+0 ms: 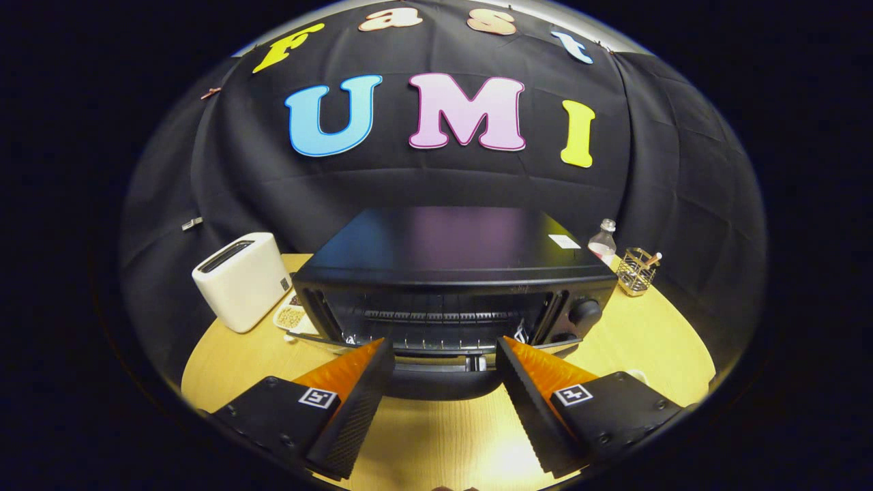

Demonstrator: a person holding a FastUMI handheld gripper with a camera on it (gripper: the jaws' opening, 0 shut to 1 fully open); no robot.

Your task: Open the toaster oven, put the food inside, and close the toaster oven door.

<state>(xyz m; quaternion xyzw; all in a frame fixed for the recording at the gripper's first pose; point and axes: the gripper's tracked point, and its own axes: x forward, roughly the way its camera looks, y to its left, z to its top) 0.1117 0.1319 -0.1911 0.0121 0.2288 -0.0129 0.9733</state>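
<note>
Before spread tongs (445,348), open toaster oven (453,273)

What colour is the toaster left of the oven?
White, or cream; the toaster shows best in the gripper view, beyond the open gripper.

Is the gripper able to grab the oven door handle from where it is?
Probably yes. The gripper is open, and the door handle of the toaster oven lies between its fingertips with nothing in the way.
</note>
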